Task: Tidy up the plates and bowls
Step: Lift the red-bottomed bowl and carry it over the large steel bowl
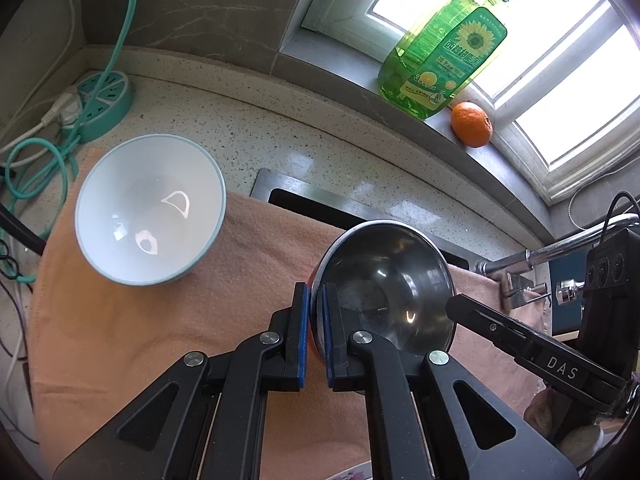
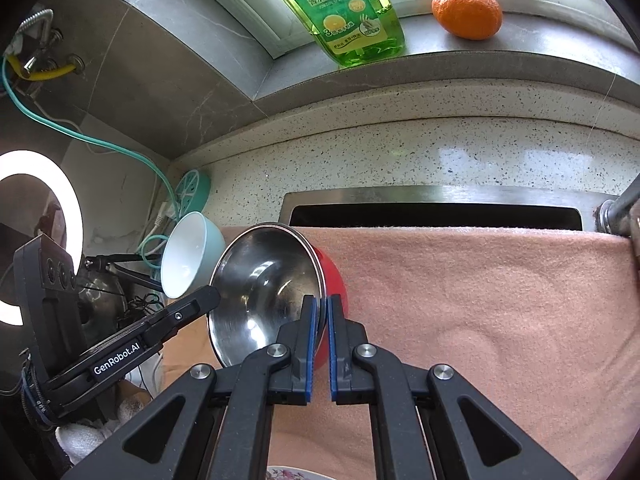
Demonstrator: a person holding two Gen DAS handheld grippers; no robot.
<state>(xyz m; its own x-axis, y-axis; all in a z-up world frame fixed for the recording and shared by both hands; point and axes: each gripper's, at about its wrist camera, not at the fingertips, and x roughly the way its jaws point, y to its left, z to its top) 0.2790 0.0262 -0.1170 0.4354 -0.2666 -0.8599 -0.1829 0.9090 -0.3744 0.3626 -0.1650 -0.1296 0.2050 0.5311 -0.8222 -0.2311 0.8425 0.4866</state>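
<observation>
Evidently both claws were pinching the same steel bowl (image 1: 386, 280), red on its outside, each from its own side of the rim. The left claw (image 1: 315, 322) had its blue pads (image 1: 305, 336) pressed together on the bowl's near-left rim, one finger inside the bowl and one outside against the red wall. The right claw (image 2: 320, 330) gripped the opposite rim the same way, its pads (image 2: 311, 344) closed on the thin metal edge with the red shell (image 2: 334, 280) showing just beyond. In the left wrist view the right claw's finger reached into the bowl from the right; in the right wrist view the left claw's finger came in from the left. The bowl sat tilted between them over a peach-coloured towel (image 2: 460, 300) spread across the tabletop (image 1: 248, 136). To the left of it, a white bowl with a pale blue outside (image 1: 150, 210) rested on the same towel, apart from the steel one. Behind the towel lay the dark opening of a steel-rimmed sink (image 2: 434, 214), with a tap (image 1: 560, 252) at its right end. Farther out, a round teal power strip (image 1: 105, 100) sat near the wall, and a green detergent bottle (image 1: 444, 52) and an orange (image 1: 471, 124) stood on the window sill (image 2: 520, 64). A patterned plate edge (image 2: 288, 473) showed at the bottom of the right wrist view.
</observation>
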